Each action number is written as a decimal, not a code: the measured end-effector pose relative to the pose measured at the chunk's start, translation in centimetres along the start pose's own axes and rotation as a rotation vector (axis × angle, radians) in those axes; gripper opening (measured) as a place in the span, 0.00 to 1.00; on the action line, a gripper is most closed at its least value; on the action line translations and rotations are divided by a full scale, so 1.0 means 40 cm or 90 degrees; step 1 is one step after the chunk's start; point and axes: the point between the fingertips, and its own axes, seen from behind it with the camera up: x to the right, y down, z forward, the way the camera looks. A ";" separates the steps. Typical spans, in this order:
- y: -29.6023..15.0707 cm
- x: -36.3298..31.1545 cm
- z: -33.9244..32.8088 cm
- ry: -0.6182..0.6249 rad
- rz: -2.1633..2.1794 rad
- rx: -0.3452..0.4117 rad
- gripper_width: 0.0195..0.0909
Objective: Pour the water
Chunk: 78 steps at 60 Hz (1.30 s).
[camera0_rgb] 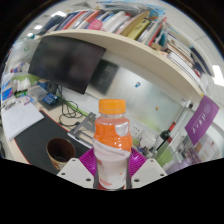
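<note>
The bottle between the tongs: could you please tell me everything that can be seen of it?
The bottle is clear plastic by its look, with an orange screw cap, still on, and a white and orange label around its middle. Its contents look pale orange. It stands upright between the tongs, whose pink pads press on its lower sides, so it appears gripped. Its base is hidden. A dark cup sits on the desk beside it, apart from it.
</note>
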 end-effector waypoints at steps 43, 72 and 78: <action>0.229 -0.019 0.156 0.014 0.305 0.063 0.39; 0.213 -0.062 -0.126 0.028 0.315 -0.062 0.92; 0.148 -0.060 -0.216 0.045 0.305 -0.057 0.93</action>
